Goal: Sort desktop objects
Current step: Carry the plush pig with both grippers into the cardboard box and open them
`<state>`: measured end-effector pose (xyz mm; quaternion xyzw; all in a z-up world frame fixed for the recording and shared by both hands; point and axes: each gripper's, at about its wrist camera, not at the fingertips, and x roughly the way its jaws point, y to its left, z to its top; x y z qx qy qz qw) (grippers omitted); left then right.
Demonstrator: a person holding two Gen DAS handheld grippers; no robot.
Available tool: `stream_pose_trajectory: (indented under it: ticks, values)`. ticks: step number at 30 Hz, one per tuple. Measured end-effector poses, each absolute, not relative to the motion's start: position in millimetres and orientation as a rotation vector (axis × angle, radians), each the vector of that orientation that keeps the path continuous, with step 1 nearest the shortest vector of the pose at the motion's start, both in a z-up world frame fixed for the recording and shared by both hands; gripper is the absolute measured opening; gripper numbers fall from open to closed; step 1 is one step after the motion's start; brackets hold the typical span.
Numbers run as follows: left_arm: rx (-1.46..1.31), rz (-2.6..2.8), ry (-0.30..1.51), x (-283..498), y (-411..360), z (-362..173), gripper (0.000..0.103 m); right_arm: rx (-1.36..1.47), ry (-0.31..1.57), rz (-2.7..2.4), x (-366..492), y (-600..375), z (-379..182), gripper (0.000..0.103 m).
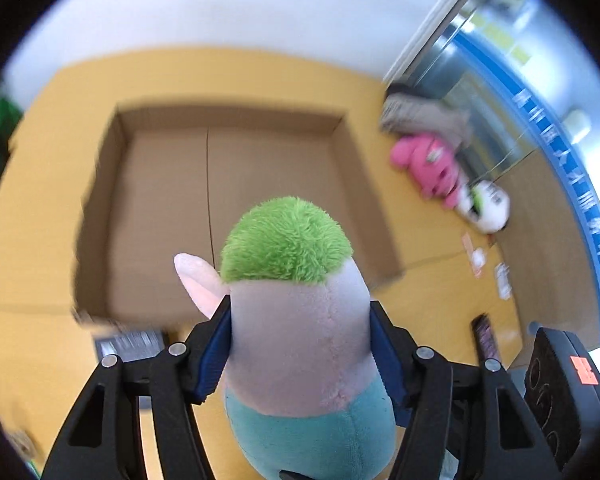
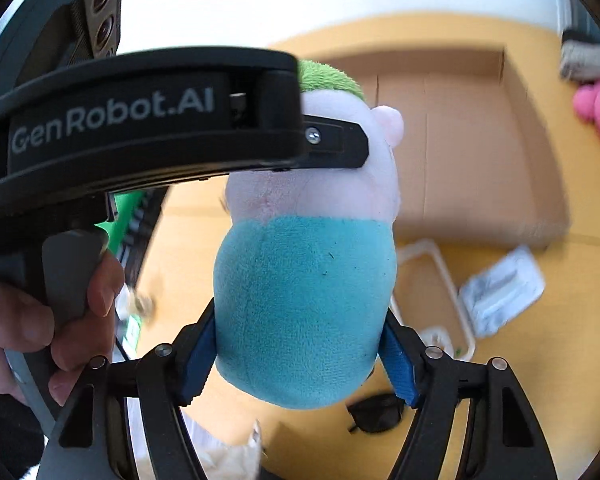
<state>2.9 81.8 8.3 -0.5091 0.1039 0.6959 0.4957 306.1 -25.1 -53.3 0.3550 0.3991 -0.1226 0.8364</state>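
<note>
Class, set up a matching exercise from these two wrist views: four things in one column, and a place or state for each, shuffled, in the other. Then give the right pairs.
Things
1. plush doll
2. cardboard box
3. pink toy
4. sunglasses

Places or states
A. lying on the yellow table beneath the doll
B. open, nothing inside
C. clamped by both grippers
D. to the right of the box, by the white toy

Pairs: 1-C, 2-B, 3-D, 4-A
</note>
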Motion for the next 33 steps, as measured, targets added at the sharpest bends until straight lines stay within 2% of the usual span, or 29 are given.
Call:
stream_pose_trajectory:
  ticks: [7,16,22,33]
  values:
    - [-0.987,1.708,0.121,-29,55,114,0.061,0.596,0.680,-0.371,320,-15,58,0.076]
    - [-0.820,1.724,0.069,-58,42,190,0.061,0.474,0.574,-0.461,356,-8,147,0.076]
    - [-0.782,1.728,0.090,-72,52,208,0.061,0.474,0.540,-0.476,369,-17,165,0.076]
    - [-0.787,1.725,0.143,-119,111,199,0.061,0.522,0.532,-0.498,407,-74,152,0.076]
